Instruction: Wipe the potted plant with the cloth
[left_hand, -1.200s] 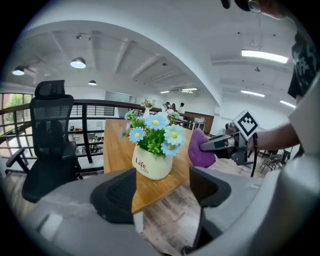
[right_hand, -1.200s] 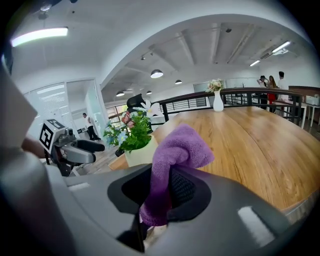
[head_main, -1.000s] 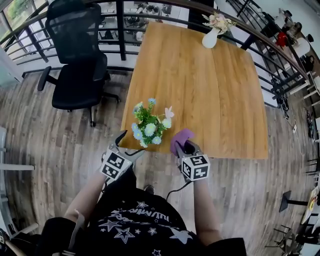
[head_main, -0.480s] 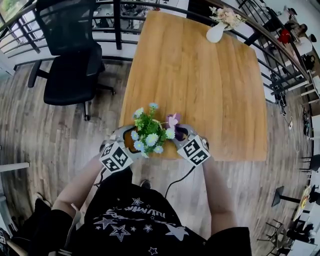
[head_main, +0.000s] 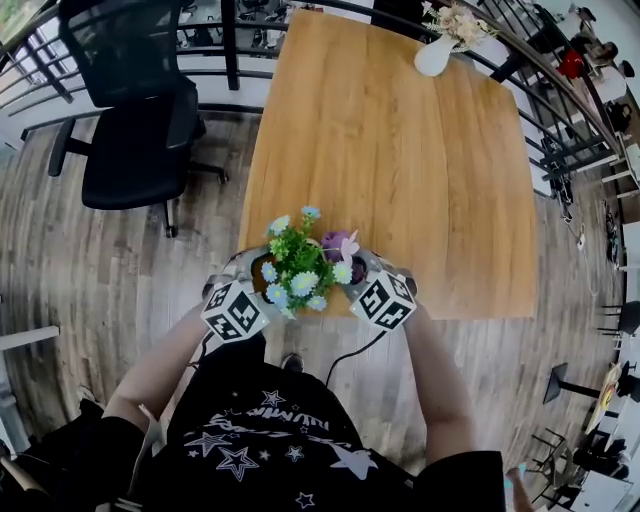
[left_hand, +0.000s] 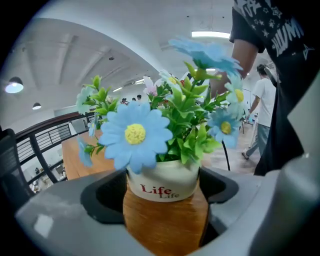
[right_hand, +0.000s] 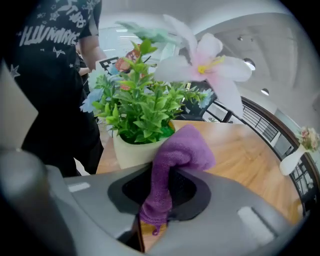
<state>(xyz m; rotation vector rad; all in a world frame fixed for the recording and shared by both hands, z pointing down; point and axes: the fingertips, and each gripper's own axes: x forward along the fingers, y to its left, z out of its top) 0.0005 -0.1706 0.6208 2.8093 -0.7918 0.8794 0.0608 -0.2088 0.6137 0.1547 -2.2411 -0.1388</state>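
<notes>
Two grippers meet round the potted plant (head_main: 298, 265) at the near edge of the bench (head_main: 400, 150).

Left gripper (head_main: 252, 280) has its jaws closed on the brown lower part of the pot (left_hand: 162, 182), below the white band with red lettering, and blue daisies and green leaves rise above them. Right gripper (head_main: 358, 272) pinches the purple cloth (right_hand: 172, 160) tight between nearly closed jaws; the cloth's bunched top sticks out ahead of the jaws and lies against the pot's white rim, just beside the leaves and under a pale pink flower (right_hand: 207, 65). Whether the pot rests on the bench or is lifted off it cannot be told. At the bench's far end stands a white vase (head_main: 436, 55) of flowers, and a black office chair (head_main: 130, 130) sits on the wood floor to the left.
</notes>
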